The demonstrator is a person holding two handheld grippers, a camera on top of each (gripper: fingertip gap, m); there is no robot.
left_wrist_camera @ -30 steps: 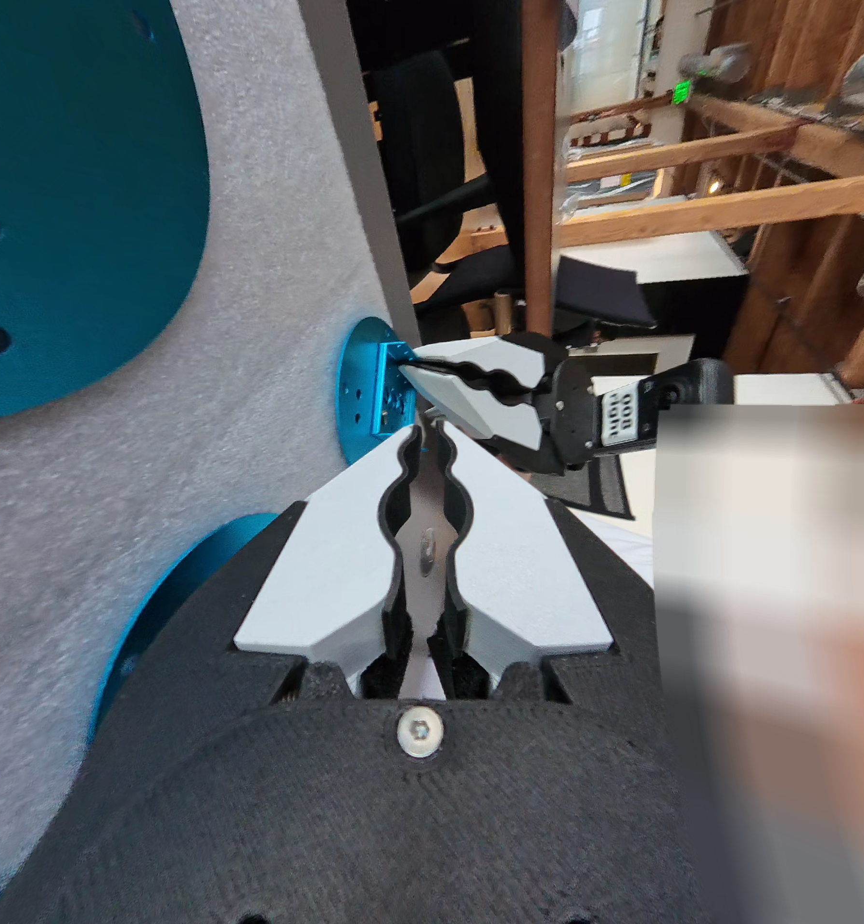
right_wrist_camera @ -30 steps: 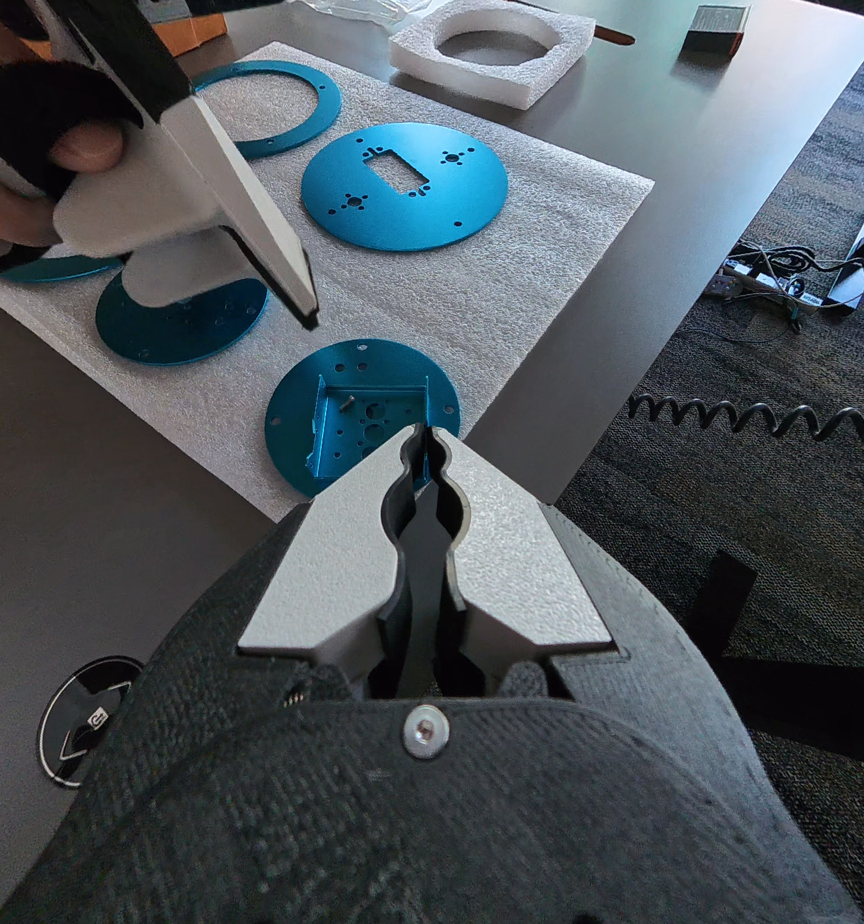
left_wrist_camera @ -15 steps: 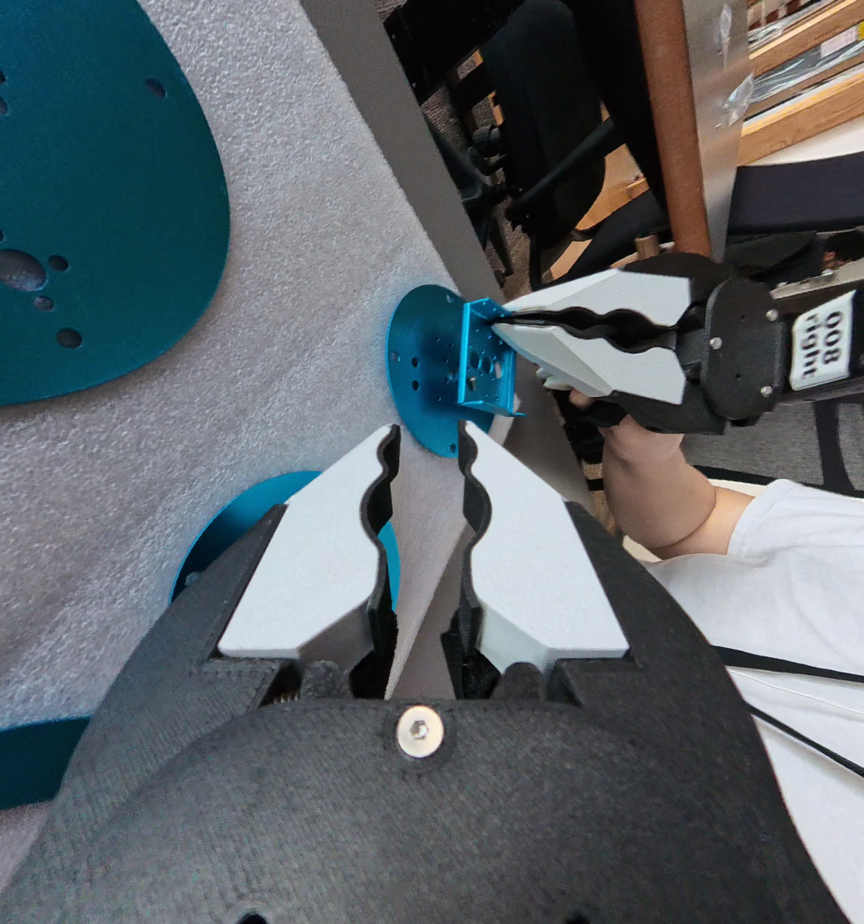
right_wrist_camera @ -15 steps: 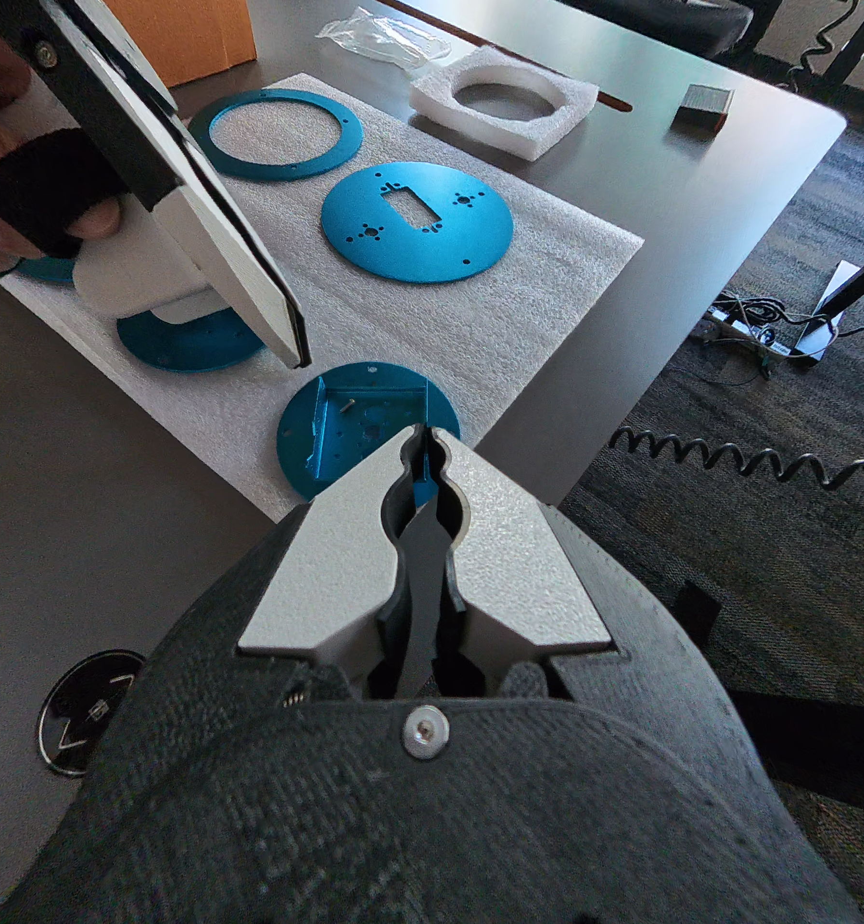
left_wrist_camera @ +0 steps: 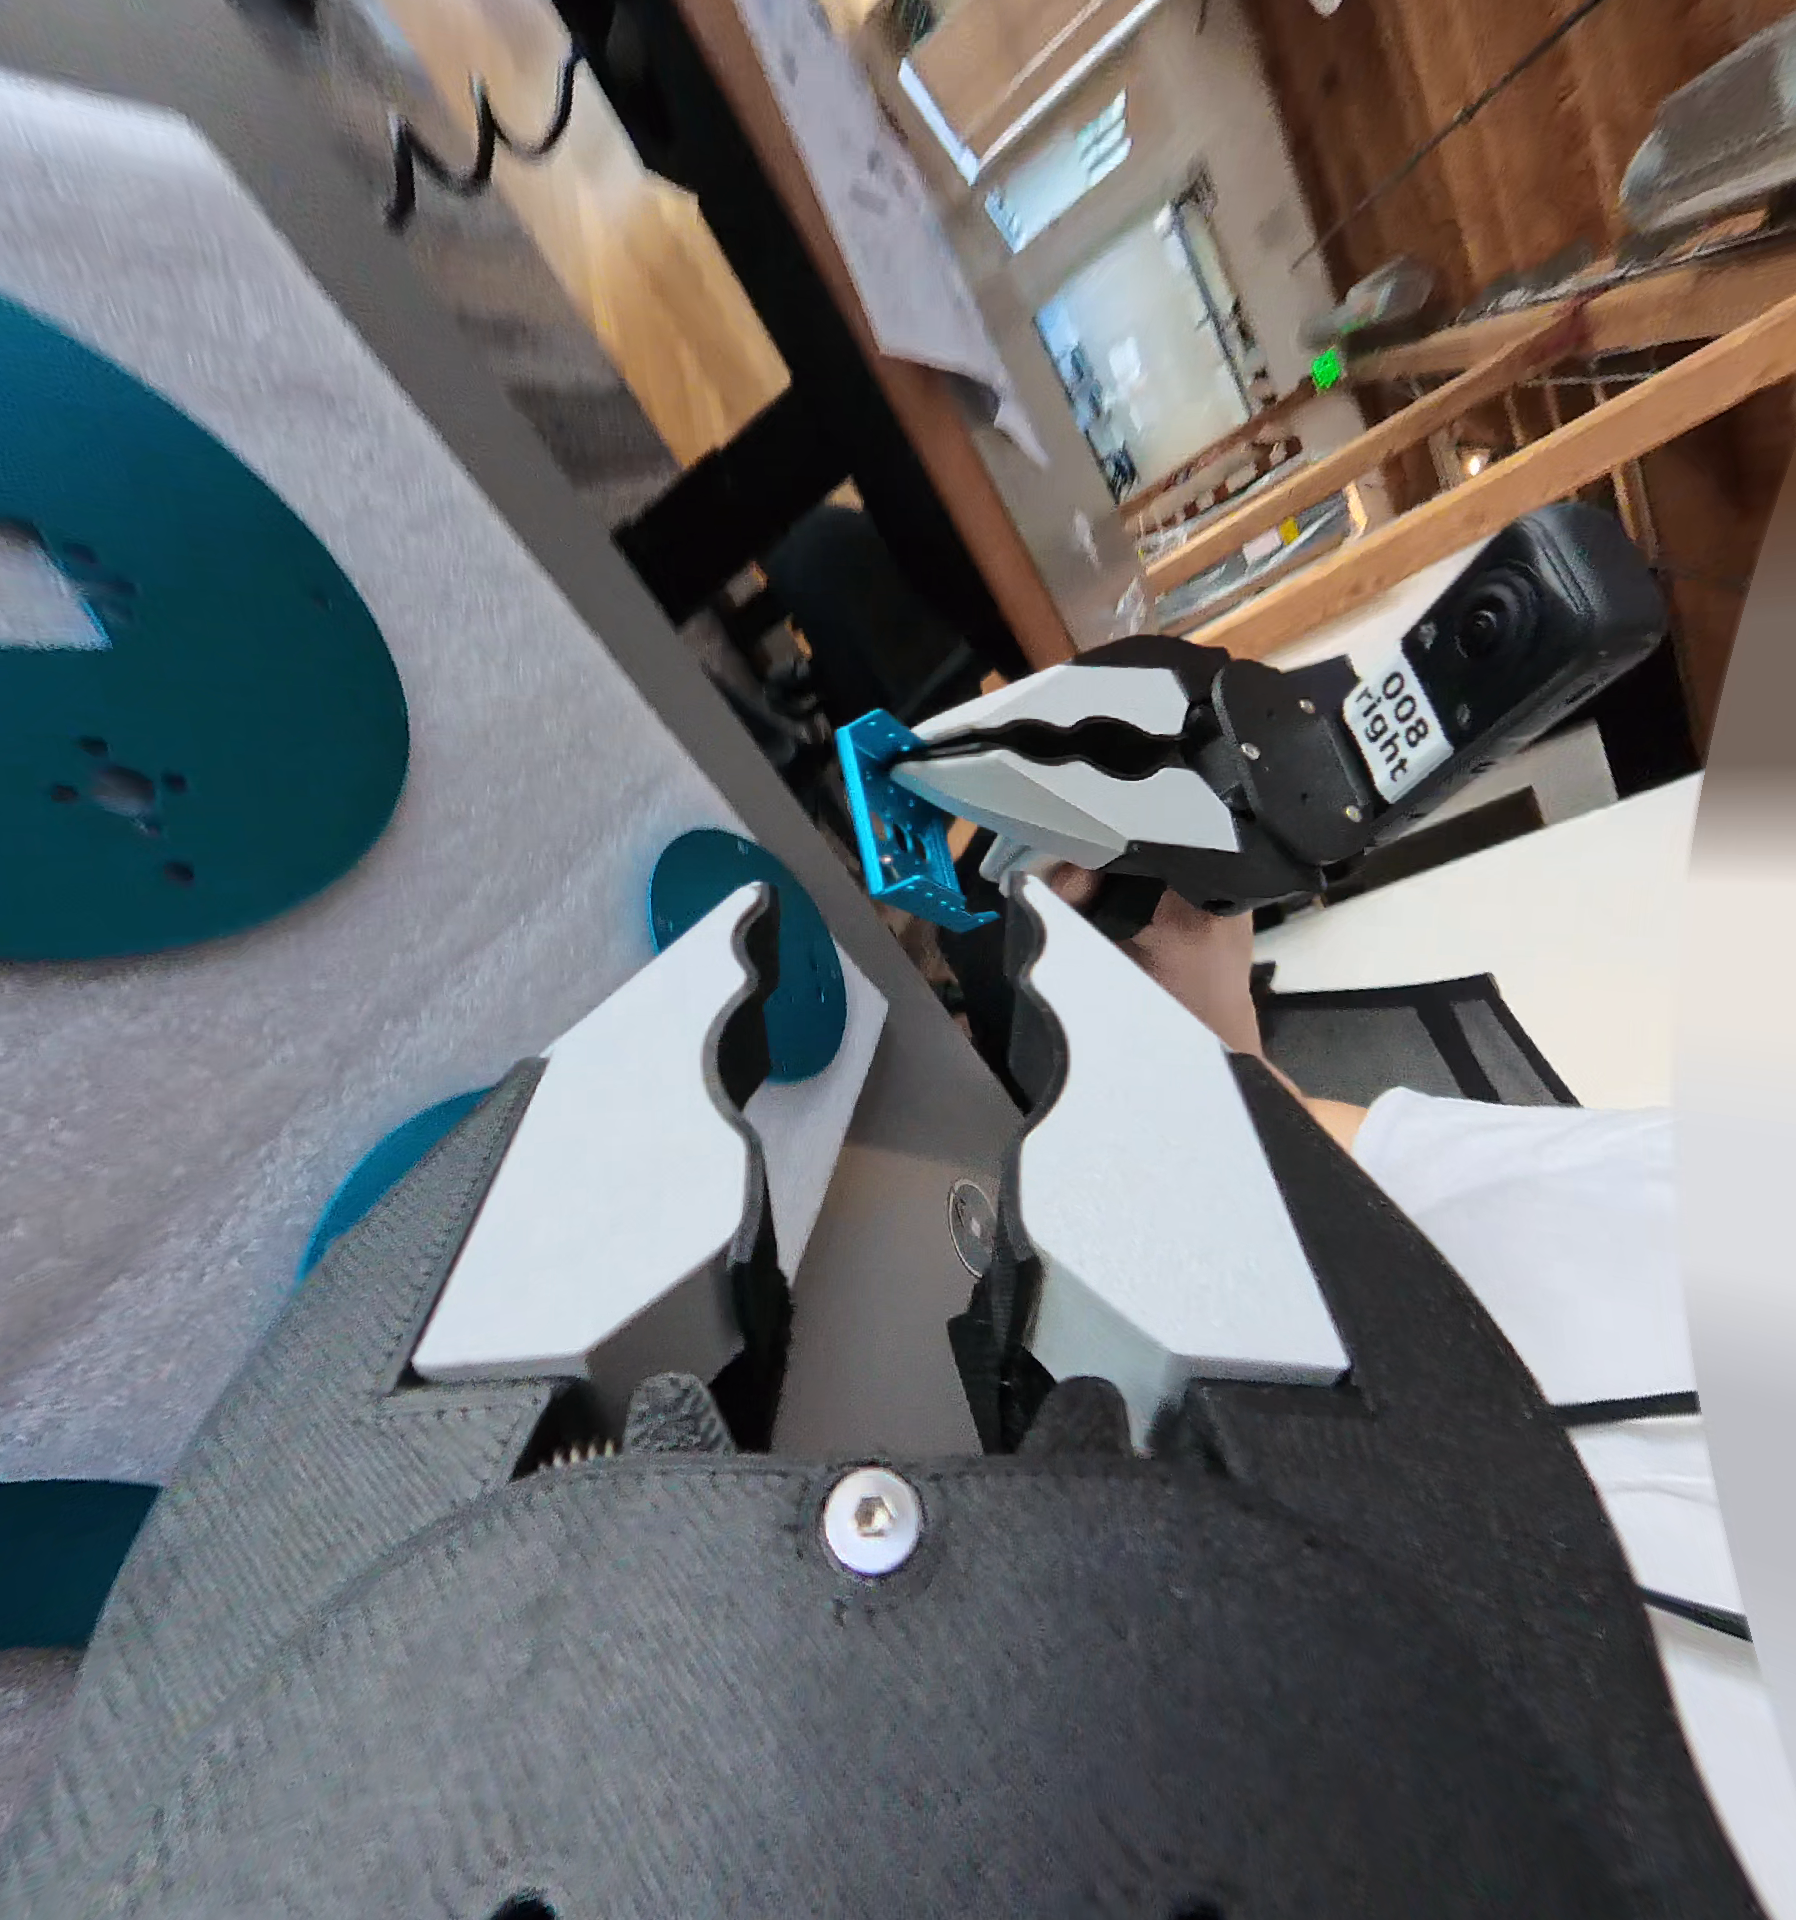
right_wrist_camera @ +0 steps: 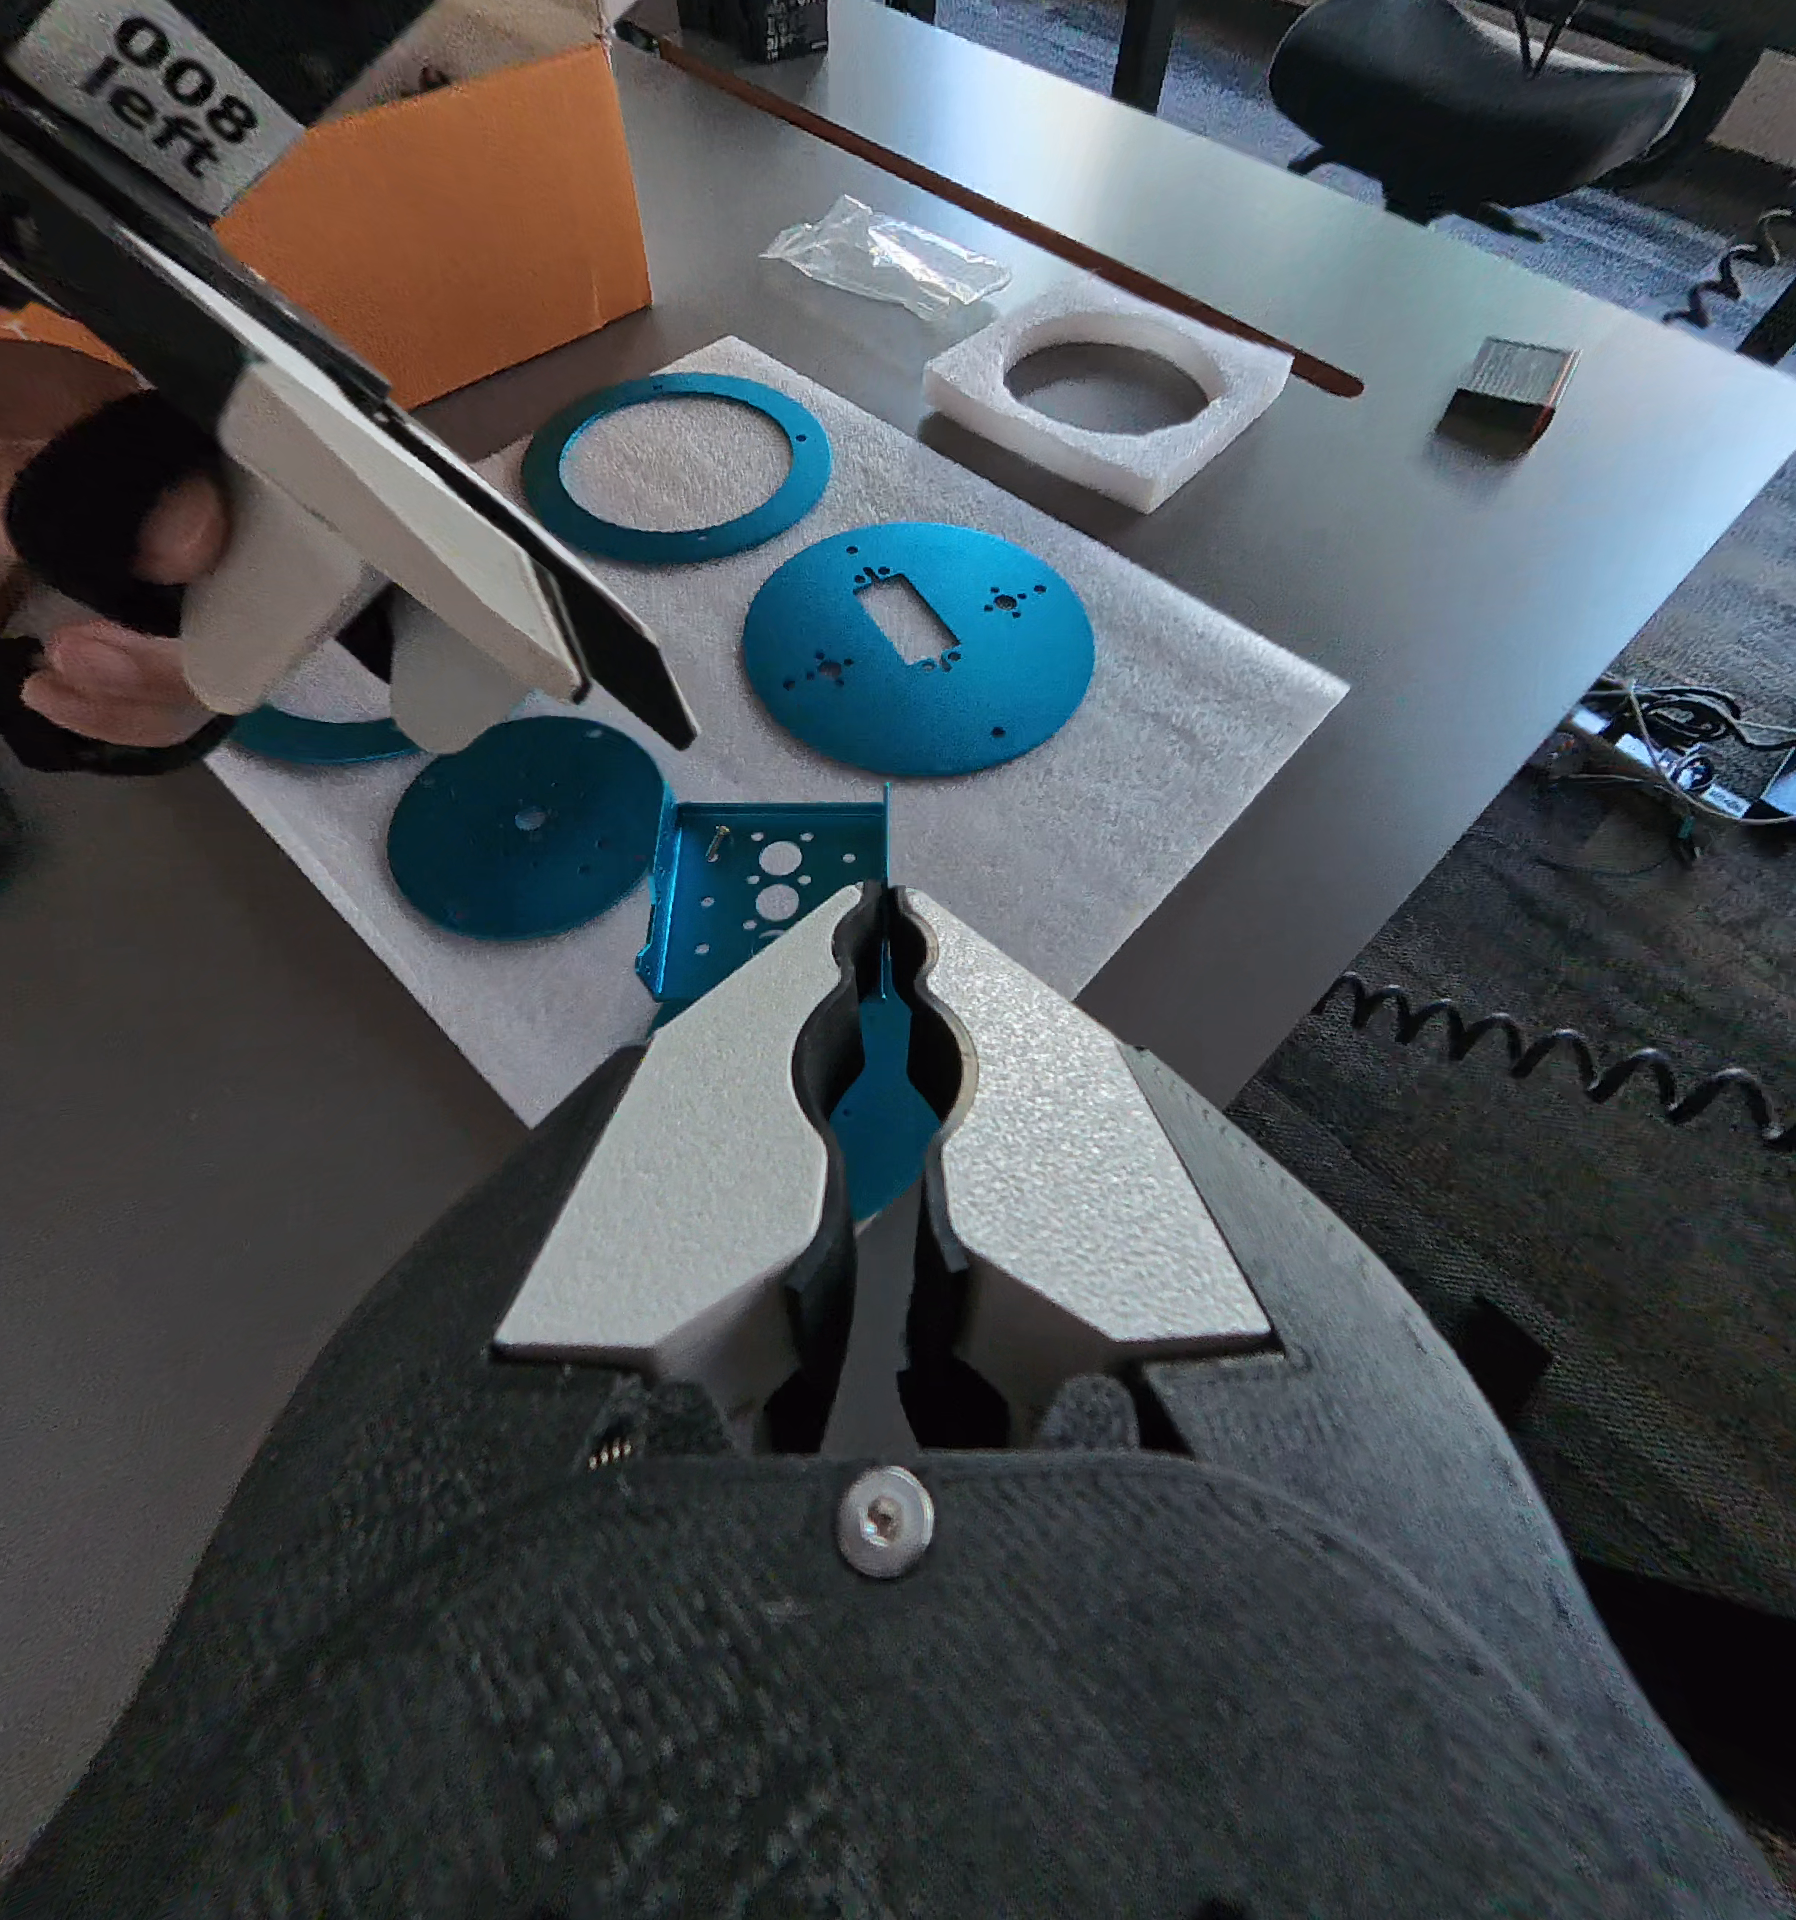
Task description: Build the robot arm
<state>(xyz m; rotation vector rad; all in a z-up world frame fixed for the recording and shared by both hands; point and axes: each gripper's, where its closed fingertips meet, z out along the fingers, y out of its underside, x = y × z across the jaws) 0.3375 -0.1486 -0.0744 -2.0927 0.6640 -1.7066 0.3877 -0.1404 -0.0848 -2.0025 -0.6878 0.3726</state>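
Lifted since prior frame: blue bracket [right_wrist_camera: 759, 894] now clear of foam sheet [right_wrist_camera: 1133, 790], right claw [right_wrist_camera: 881, 894] pinching its thin side wall. Left claw [left_wrist_camera: 883, 904] spread, empty, hovering nearby. Bracket likely light, stiff, slick metal.

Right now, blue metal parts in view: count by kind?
Discs: 3 (cutout disc, small disc, disc under right gripper)
Rings: 1 (ring)
Brackets: 1 (bracket, clamped in right gripper)
Part-hidden arc under left gripper: 1
Total: 6
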